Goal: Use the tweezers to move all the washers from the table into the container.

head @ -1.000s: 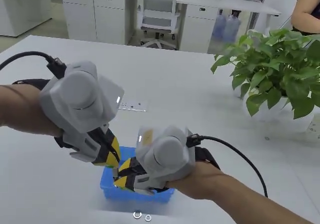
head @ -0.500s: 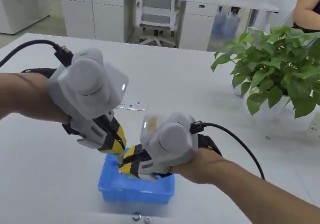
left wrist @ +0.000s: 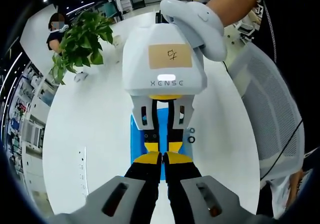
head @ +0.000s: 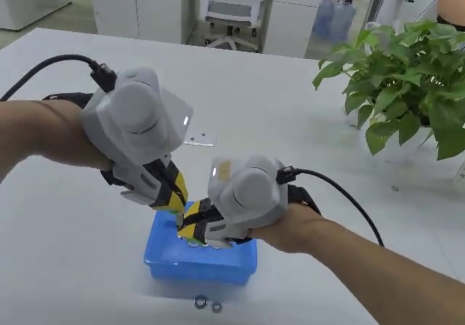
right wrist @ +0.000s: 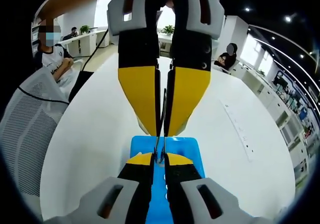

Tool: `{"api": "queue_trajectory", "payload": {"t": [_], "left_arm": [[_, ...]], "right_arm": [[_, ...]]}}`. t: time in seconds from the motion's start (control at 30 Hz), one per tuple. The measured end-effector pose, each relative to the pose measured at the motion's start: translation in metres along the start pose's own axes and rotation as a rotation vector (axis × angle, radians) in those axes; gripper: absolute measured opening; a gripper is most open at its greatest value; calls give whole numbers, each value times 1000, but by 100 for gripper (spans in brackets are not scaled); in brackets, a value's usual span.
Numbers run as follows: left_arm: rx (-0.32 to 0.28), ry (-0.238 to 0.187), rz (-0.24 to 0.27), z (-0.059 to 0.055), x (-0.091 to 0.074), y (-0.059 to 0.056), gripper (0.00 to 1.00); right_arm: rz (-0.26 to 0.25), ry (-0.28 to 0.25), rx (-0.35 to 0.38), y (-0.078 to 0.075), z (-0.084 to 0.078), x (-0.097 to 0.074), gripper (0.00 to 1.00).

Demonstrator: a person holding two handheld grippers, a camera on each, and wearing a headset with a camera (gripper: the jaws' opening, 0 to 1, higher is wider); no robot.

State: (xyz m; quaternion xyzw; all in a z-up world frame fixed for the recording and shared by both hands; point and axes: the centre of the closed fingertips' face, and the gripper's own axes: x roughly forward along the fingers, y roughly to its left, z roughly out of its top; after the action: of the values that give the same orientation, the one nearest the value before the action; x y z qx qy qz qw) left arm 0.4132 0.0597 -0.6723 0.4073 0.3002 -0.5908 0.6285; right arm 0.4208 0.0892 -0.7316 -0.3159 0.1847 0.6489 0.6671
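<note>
The tweezers (right wrist: 162, 108) are seen edge-on as a thin dark metal strip. Their long axis is lined up with the yellow fingers of the left gripper (right wrist: 161, 131), which are squeezed narrow on them. The tip is pointed down over the container (head: 174, 263), a blue plastic rectangular tub. The fingers of the right gripper (right wrist: 160, 159) are pinched narrow on the lower end too, black with yellow tips. Two small metal ring washers (head: 200, 302) are left on the smooth white surface (head: 290, 121), just beside the tub's near wall. "XENSE" can be read on the right gripper's white shell, above it a tan sticker with a scribble that can't be made out. A leafy potted plant (head: 407, 78) is parked well apart.
</note>
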Motion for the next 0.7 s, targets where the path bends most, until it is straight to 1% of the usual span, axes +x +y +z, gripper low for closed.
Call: {"api": "queue_trajectory", "payload": {"t": [0.27,0.37,0.7], "left_arm": [[-12,-2,-7,-8,13,3,6],[-16,-3,-7,-12,19,3,6],[-26,-3,-11,-21,32,5,6]], "right_arm": [[13,7,15,-2,-12,11,10],[13,17,24,-2,-18,15,10],[23,29,38,-2,-29,25,10]]}}
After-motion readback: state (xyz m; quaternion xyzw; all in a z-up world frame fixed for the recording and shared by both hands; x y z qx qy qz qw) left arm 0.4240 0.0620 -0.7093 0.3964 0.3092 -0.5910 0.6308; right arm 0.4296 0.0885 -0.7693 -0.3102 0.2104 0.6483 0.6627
